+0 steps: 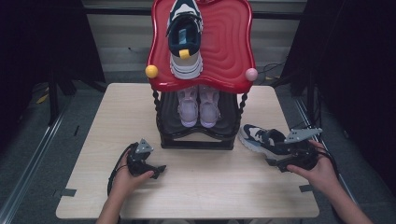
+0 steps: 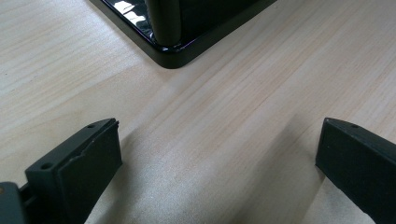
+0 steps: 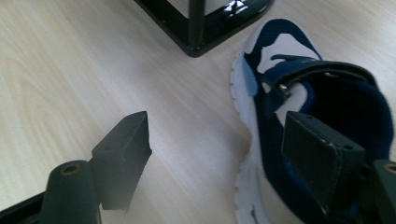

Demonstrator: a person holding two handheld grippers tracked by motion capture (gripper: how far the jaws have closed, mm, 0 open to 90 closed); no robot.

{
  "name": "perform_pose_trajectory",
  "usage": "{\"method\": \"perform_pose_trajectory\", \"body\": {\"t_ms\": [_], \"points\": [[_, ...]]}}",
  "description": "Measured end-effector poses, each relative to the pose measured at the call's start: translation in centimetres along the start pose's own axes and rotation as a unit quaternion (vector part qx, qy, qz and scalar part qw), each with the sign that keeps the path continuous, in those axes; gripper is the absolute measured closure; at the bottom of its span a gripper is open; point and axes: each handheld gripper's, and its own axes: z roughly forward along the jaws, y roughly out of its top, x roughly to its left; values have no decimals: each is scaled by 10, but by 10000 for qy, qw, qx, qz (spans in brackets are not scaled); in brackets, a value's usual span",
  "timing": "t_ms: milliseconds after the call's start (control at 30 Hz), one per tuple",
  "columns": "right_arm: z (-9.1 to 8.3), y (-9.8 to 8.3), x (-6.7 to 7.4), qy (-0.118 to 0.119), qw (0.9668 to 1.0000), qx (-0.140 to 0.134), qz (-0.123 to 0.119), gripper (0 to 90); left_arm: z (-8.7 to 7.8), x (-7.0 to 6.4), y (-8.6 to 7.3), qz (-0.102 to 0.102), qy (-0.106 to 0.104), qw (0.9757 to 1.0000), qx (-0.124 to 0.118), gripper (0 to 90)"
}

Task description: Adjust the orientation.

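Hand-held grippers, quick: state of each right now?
Left hand-held gripper: open, holding nothing, over the table.
Right hand-held gripper: open, one jaw over the navy shoe, nothing gripped.

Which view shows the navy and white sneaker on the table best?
The right gripper view: the navy and white sneaker is close, with strap and opening clear. The high view shows it small, beside the shoe rack. The left gripper view offers bare table.

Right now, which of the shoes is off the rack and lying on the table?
The navy and white sneaker by the right gripper. Its twin sits on the red top shelf; the pink pair is on the lower shelf.
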Motion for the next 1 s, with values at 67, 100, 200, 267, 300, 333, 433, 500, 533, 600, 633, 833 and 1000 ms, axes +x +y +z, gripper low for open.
{"method": "perform_pose_trajectory", "body": {"t_ms": [67, 100, 200, 267, 300, 333, 433, 500, 533, 600, 633, 833, 1000], "points": [[2, 0, -6, -88, 10000, 22, 22, 231, 0, 0, 0, -2, -3, 10000, -5, 0], [3, 0, -8, -72, 9999, 10, 72, 232, 0, 0, 0, -2, 0, 10000, -1, 0], [7, -1, -15, -193, 9998, 73, 49, 232, 0, 0, 0, -1, -3, 10000, -6, 0], [9, -3, -19, -243, 9996, 122, 120, 233, 0, 0, 0, -1, -2, 10000, -2, 0], [11, -4, -20, -255, 9995, 145, 108, 235, 0, 0, 0, -3, -2, 10000, -6, 0], [13, -5, -22, -282, 9994, 179, 94, 240, 0, 0, 0, -2, -3, 10000, -5, 0], [18, -8, -24, -275, 9992, 249, 112, 266, 0, 0, 0, -4, -2, 10000, -6, 0], [22, -10, -23, -259, 9992, 292, 124, 300, 0, 0, 0, -3, -1, 10000, -1, 0], [23, -11, -23, -277, 9990, 333, 105, 315, 0, 0, 0, -1, -2, 10000, -5, 0], [25, -11, -22, -293, 9990, 326, 70, 373, 0, 0, 0, -4, -9, 10000, -14, 0], [25, -11, -21, -298, 9990, 321, 68, 428, 0, 0, 0, -3, -2, 10000, -6, 0], [25, -7, -14, -298, 9985, 442, 117, 528, 0, 0, 0, -2, -2, 10000, -5, 0], [24, -5, -10, -284, 9983, 450, 247, 532, 0, 0, 0, -3, 1, 10000, -7, 0]]}}
